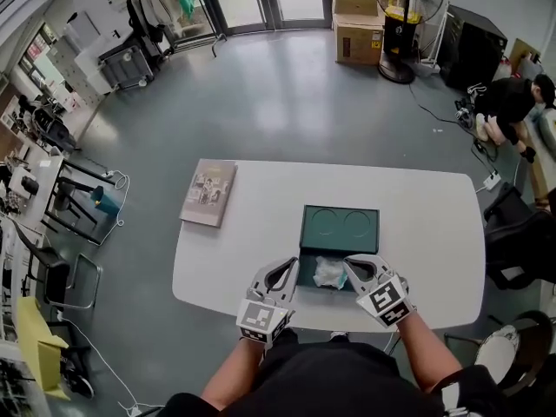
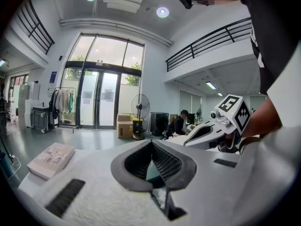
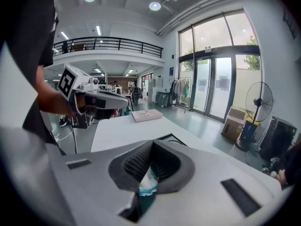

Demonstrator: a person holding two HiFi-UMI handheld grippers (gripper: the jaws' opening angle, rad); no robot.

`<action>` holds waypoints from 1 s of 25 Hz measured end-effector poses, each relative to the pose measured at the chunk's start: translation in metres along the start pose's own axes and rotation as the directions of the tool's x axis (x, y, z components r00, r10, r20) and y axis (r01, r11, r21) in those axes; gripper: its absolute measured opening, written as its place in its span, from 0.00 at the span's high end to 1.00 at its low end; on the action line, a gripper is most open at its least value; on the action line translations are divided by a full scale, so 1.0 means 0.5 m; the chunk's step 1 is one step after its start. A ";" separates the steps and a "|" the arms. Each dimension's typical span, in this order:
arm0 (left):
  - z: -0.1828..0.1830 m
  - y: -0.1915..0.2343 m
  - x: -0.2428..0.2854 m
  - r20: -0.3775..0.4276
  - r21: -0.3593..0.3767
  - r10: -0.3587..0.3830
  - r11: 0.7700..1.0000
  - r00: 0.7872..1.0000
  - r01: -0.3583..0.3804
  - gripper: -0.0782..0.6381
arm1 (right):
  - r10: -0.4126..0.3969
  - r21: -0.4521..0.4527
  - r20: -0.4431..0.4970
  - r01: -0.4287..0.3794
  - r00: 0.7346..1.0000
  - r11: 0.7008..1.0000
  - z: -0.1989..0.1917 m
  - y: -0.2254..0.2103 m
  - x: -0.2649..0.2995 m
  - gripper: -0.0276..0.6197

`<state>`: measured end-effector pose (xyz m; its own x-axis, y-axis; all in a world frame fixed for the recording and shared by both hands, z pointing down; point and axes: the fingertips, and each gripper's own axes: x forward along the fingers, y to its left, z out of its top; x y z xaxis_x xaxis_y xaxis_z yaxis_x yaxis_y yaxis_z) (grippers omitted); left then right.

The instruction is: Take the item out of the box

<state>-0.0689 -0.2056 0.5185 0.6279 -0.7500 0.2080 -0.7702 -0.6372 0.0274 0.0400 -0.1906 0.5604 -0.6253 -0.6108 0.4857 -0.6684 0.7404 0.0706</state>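
A dark green box [image 1: 306, 263] lies open on the white table [image 1: 261, 250], its lid [image 1: 340, 228] flat behind it. Inside rests an item in crinkled clear wrap [image 1: 329, 272]. My left gripper [image 1: 294, 264] hovers at the box's left side with its jaws together. My right gripper [image 1: 348, 262] is at the box's right, just beside the item, also shut. In the left gripper view a teal box edge [image 2: 151, 172] shows past the closed tips [image 2: 153, 169]. The right gripper view has the wrapped item [image 3: 149, 182] just beyond the shut tips [image 3: 149, 172]. Whether either touches anything I cannot tell.
A thick book [image 1: 208, 192] lies on the table's far left corner. Dark chairs [image 1: 519, 233] stand right of the table. Far off are a standing fan [image 1: 408, 16], cardboard boxes [image 1: 358, 26] and a crouching person [image 1: 508, 102]. Desks and cables [image 1: 52, 189] crowd the left.
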 end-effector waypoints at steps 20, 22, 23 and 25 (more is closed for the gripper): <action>-0.060 0.058 -0.055 -0.056 -0.052 -0.020 0.999 0.998 0.017 0.87 | 0.198 -0.150 -0.475 -0.300 0.858 0.942 -0.200 0.095 0.153 0.64; -0.061 0.071 -0.062 -0.062 -0.057 -0.006 0.998 0.998 0.002 0.87 | 0.190 -0.161 -0.503 -0.307 0.843 0.938 -0.215 0.098 0.165 0.64; -0.063 0.076 -0.065 -0.062 -0.060 -0.003 0.998 0.998 -0.001 0.87 | 0.185 -0.167 -0.515 -0.310 0.837 0.936 -0.222 0.098 0.172 0.64; -0.068 0.082 -0.071 -0.059 -0.063 -0.004 0.998 0.998 0.000 0.87 | 0.181 -0.176 -0.541 -0.321 0.821 0.931 -0.238 0.099 0.183 0.64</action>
<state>-0.1264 -0.1989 0.5456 0.6231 -0.7358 0.2654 -0.7757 -0.6247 0.0891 -0.0022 -0.1766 0.7122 -0.4163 -0.2159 0.8832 -0.3509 0.9343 0.0630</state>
